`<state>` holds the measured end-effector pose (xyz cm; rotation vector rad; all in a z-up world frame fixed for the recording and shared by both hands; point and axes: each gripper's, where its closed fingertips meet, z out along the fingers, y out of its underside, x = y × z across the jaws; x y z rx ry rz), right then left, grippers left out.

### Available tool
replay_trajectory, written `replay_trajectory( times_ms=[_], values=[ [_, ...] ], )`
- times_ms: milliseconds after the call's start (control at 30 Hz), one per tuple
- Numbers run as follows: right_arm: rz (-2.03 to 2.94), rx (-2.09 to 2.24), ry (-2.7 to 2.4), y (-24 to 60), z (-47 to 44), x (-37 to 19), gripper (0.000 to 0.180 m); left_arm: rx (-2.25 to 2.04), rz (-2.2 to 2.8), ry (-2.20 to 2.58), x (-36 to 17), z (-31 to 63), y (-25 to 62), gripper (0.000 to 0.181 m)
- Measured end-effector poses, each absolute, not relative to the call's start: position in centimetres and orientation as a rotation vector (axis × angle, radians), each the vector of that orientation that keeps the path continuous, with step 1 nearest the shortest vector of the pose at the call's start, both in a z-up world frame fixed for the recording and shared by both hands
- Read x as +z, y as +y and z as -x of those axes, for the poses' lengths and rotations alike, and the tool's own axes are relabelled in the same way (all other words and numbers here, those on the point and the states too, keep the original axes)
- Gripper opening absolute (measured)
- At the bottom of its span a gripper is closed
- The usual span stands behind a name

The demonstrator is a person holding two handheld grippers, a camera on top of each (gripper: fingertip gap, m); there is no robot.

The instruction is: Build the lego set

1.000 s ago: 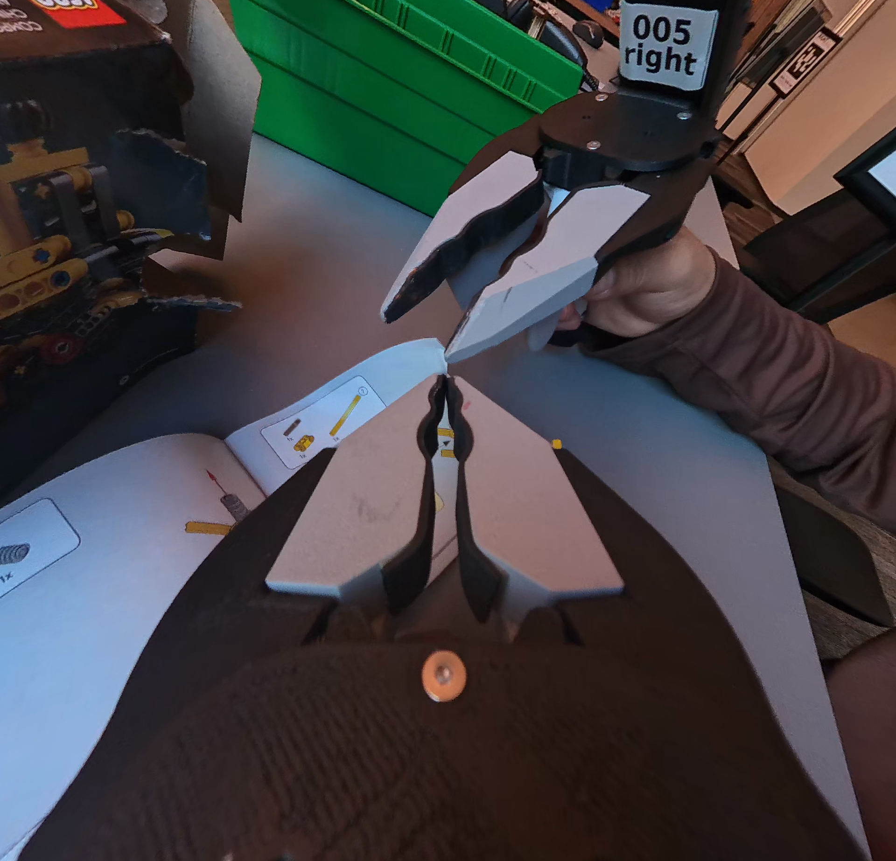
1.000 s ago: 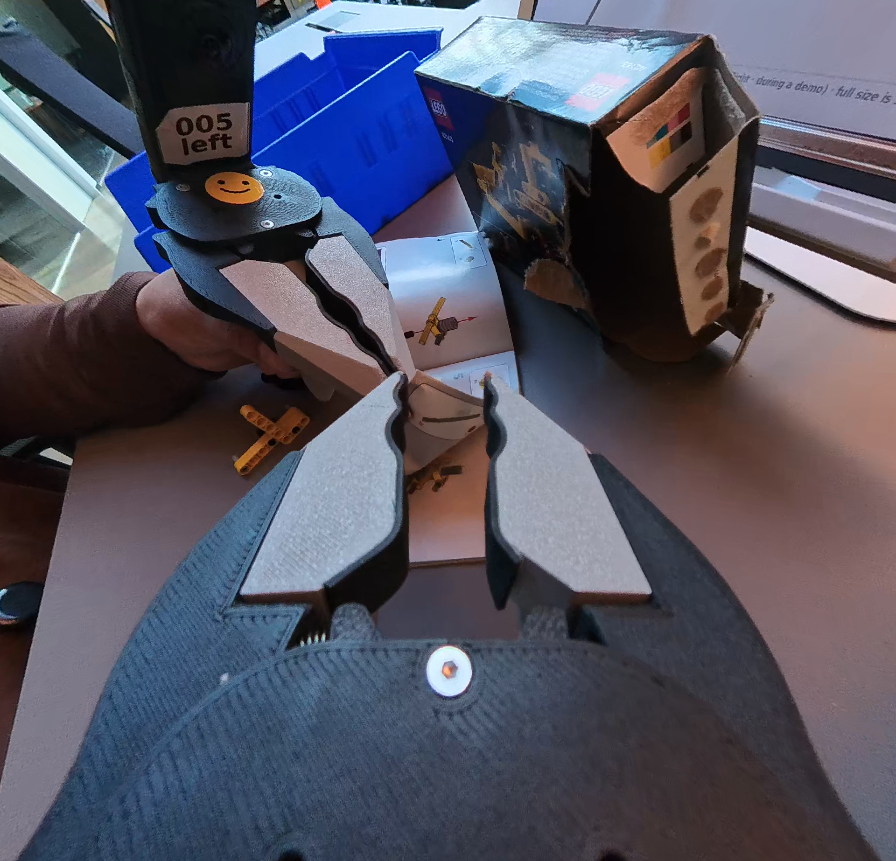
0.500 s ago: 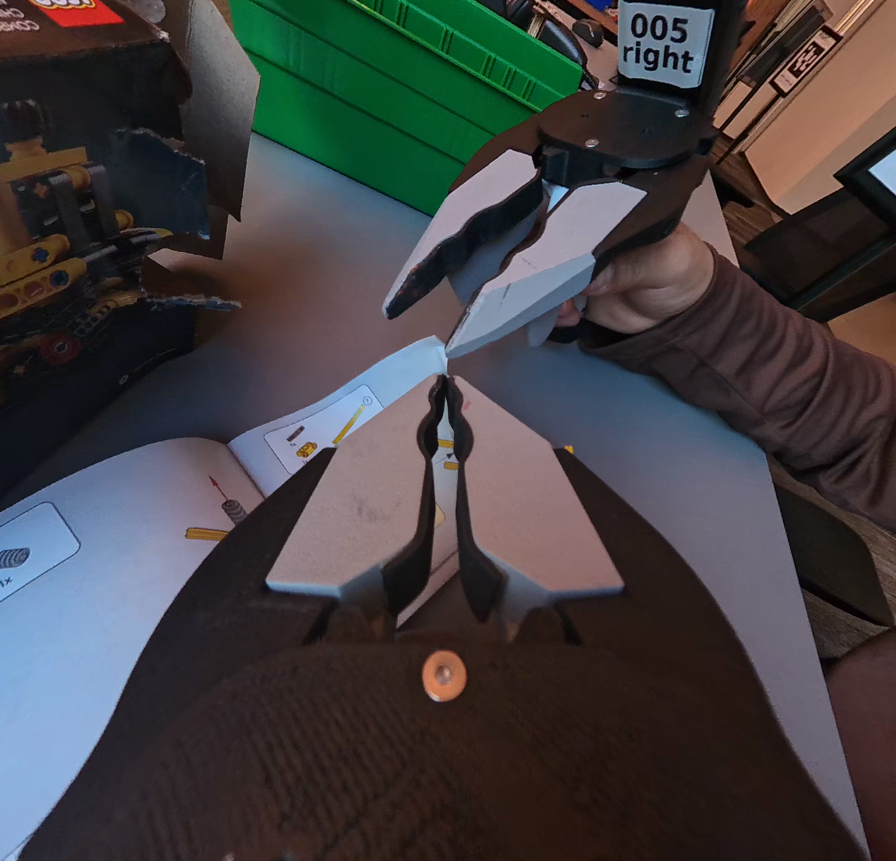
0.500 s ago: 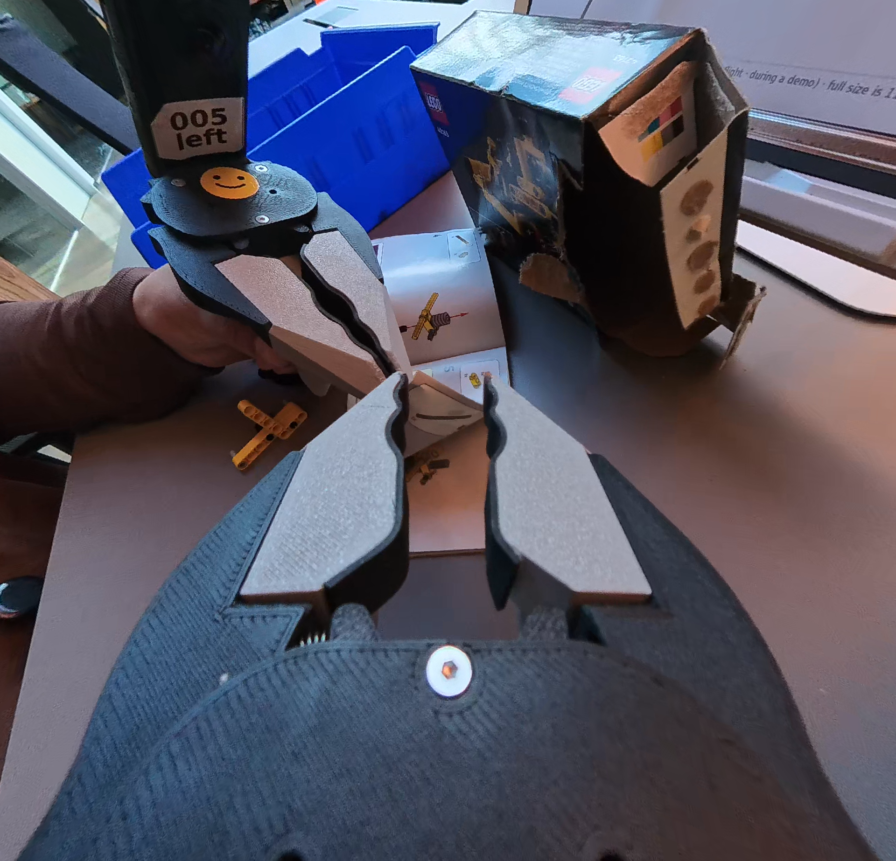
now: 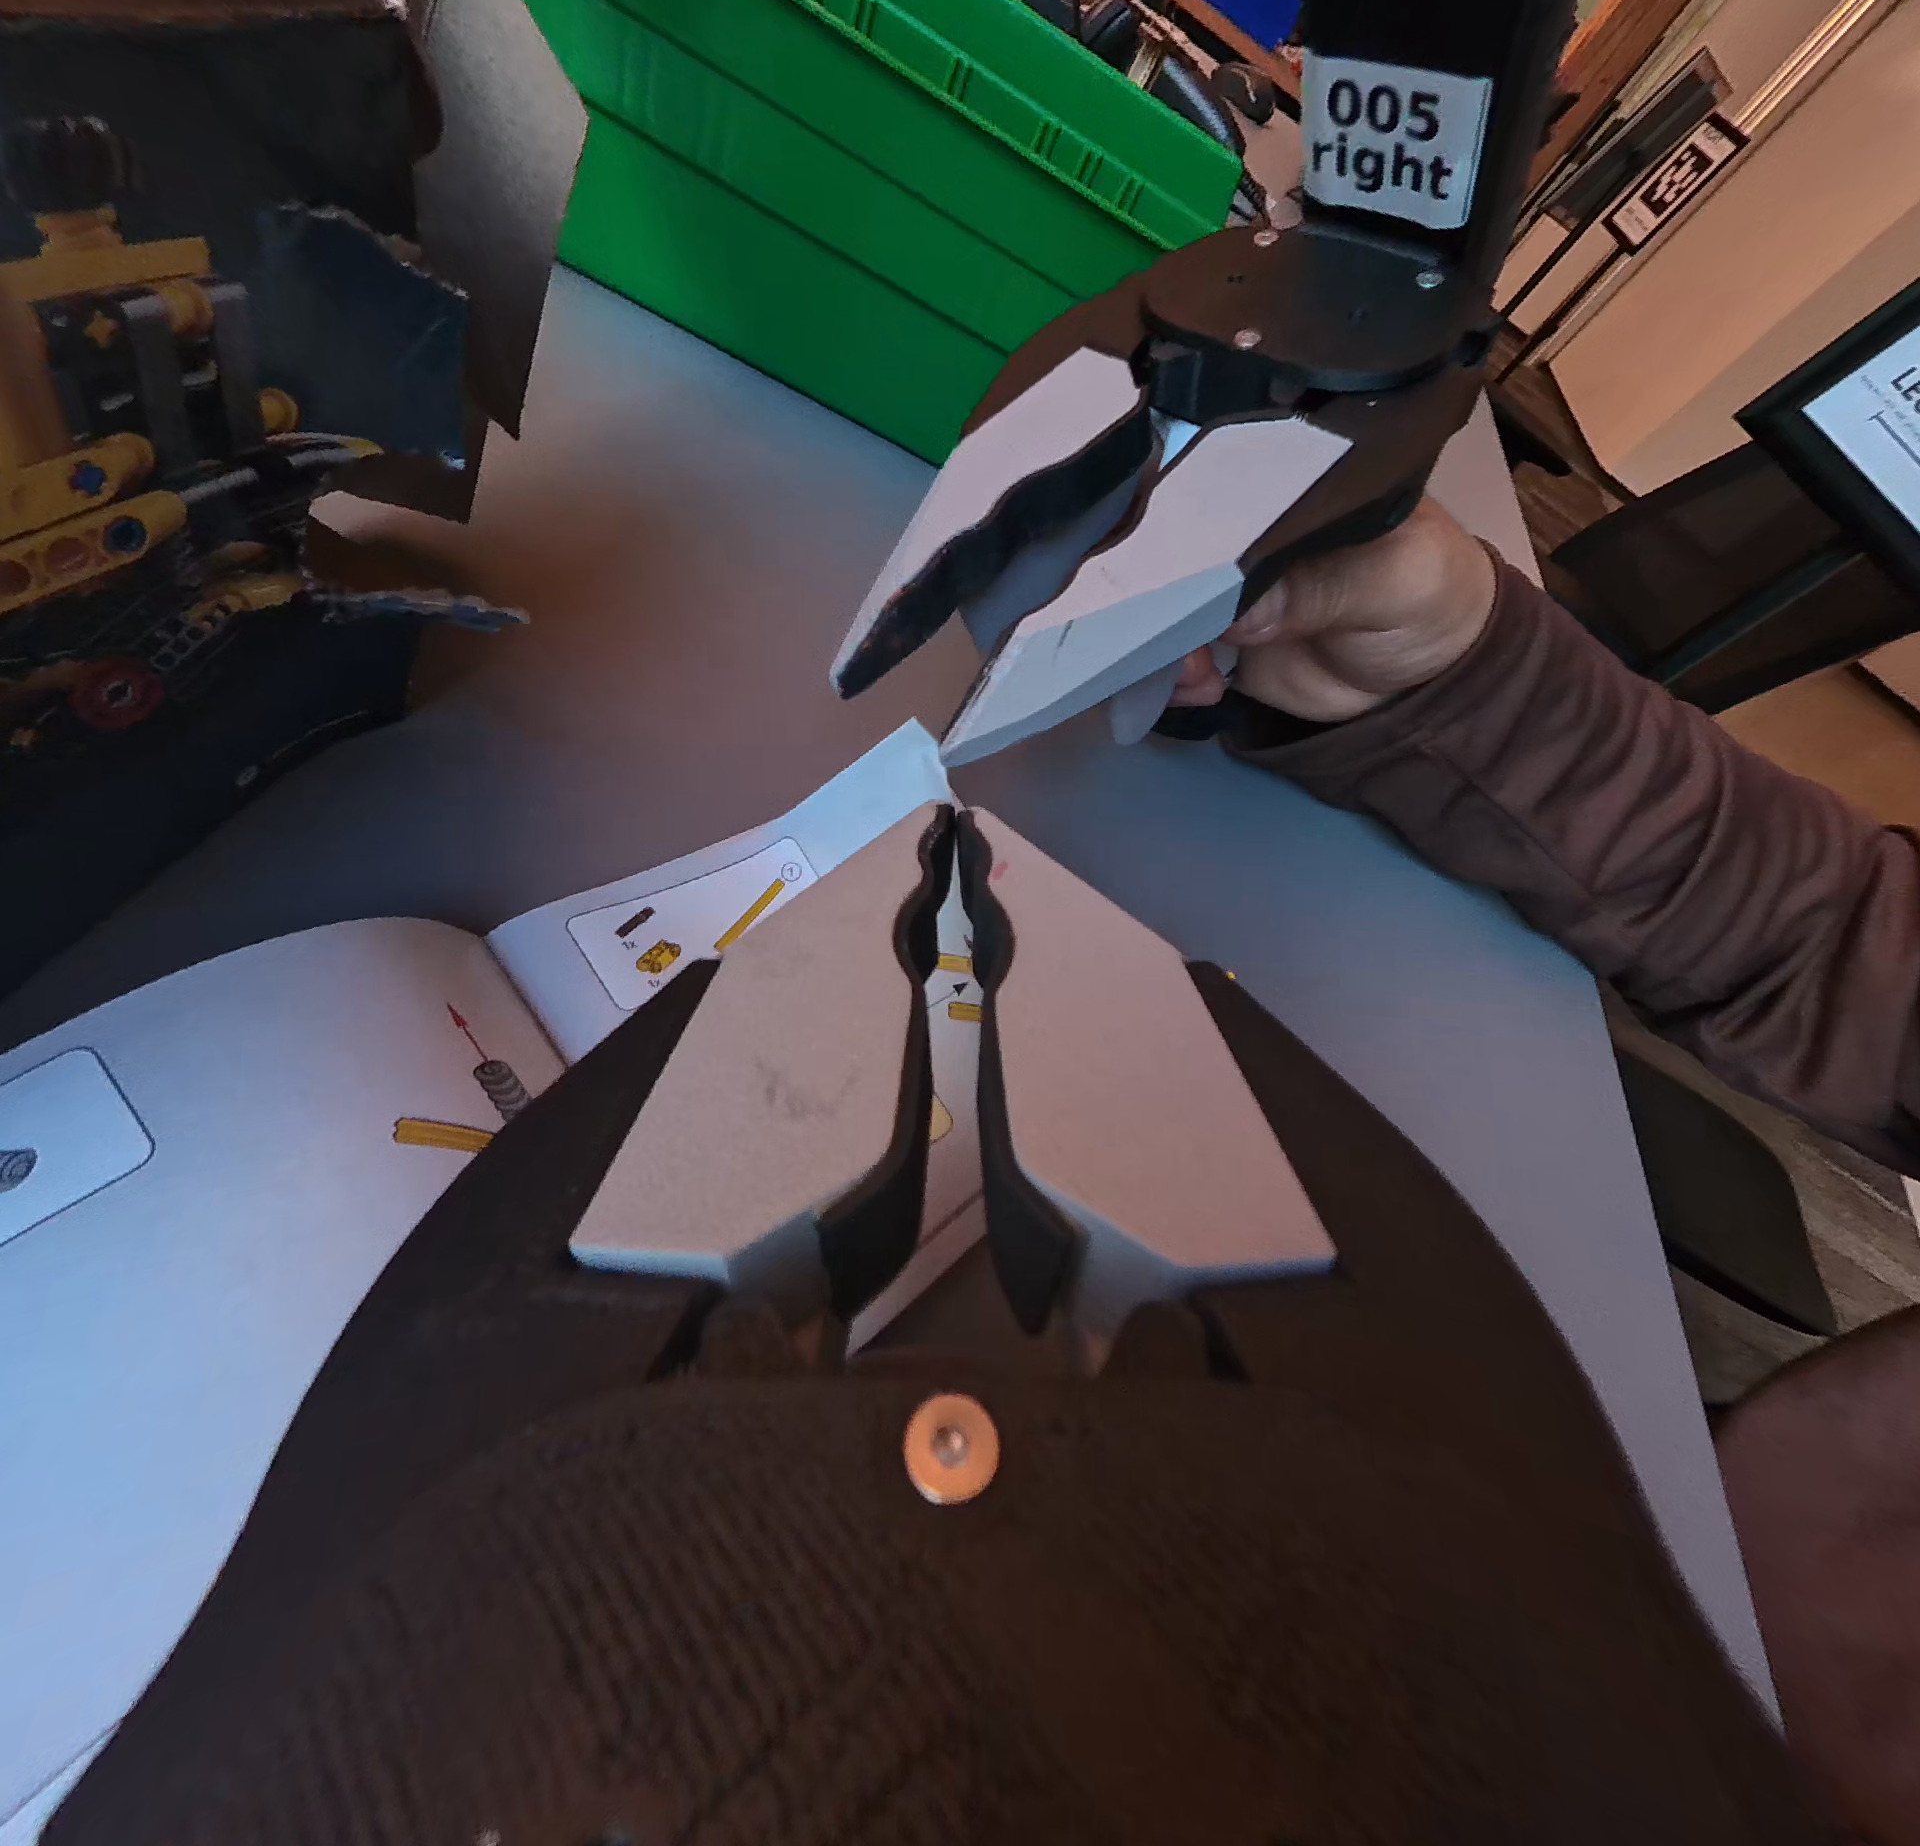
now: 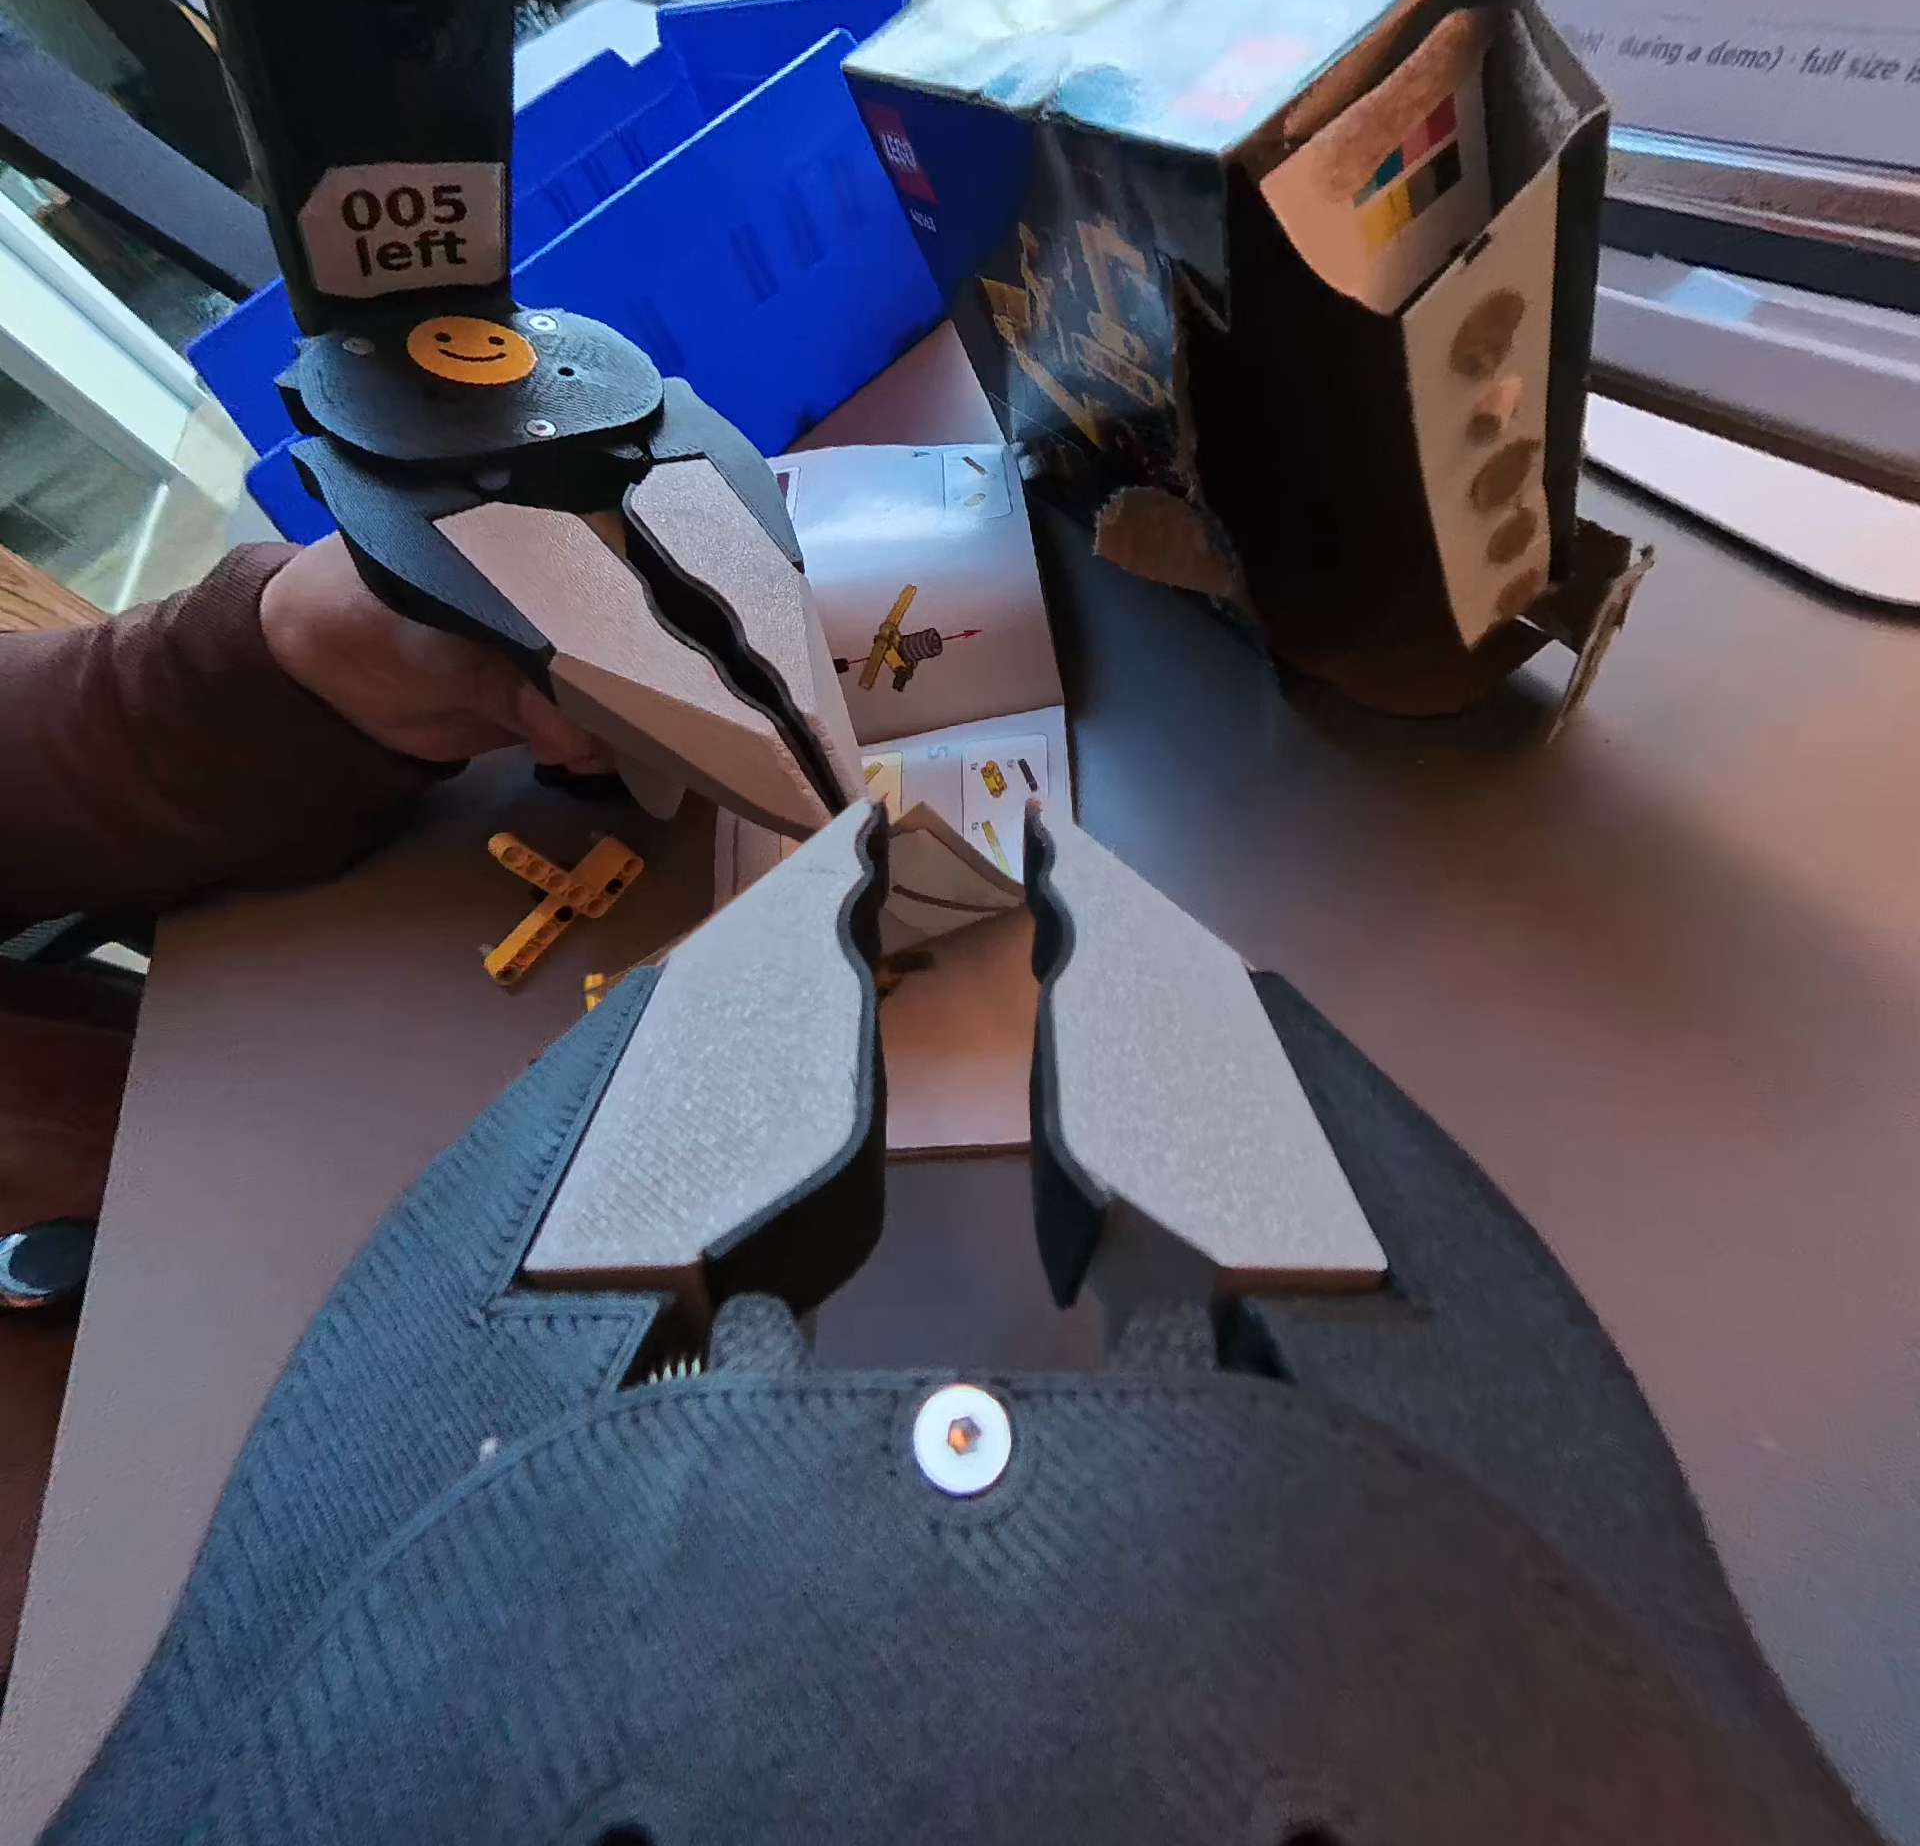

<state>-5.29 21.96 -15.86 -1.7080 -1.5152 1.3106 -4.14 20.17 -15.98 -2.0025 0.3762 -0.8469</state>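
Observation:
An open instruction booklet (image 5: 260, 1048) lies on the grey table (image 5: 1195, 913). My left gripper (image 5: 954, 820) is shut on the lifted corner of its right page (image 5: 894, 768). It also shows in the right wrist view (image 6: 857, 809), where that page (image 6: 935, 861) curls up. My right gripper (image 6: 956, 820) is open, its fingertips on either side of the curled page edge. In the left wrist view the right gripper (image 5: 899, 721) has one tip touching the page corner. Yellow lego beams (image 6: 561, 897) lie joined on the table beside the left hand.
The torn lego box (image 6: 1195, 290) stands just behind the booklet and shows in the left wrist view (image 5: 156, 394). A green bin (image 5: 831, 186) stands at the table's far side. A blue bin (image 6: 707, 238) stands behind the left gripper. A person's hands and sleeves hold both grippers. The tips of both grippers are at nearly the same place.
My right gripper has edged forward and down toward the lifted page, staying open. My left gripper stays shut on the page corner and has hardly moved.

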Motion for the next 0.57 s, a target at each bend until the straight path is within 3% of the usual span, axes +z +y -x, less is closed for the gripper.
replay_trajectory(
  times_ms=[333, 567],
  values=[
    [1.769, 1.211, -1.599, 22.0, 5.1, -18.3, 0.015, -0.82, 2.031, 0.376, -16.4, 4.4, 20.2, 0.0],
    [1.709, 1.136, -1.759, 19.7, 4.4, -18.0, 0.047, -0.727, 2.033, 0.447, -14.2, 5.4, 18.7, 0.005]
  ],
)
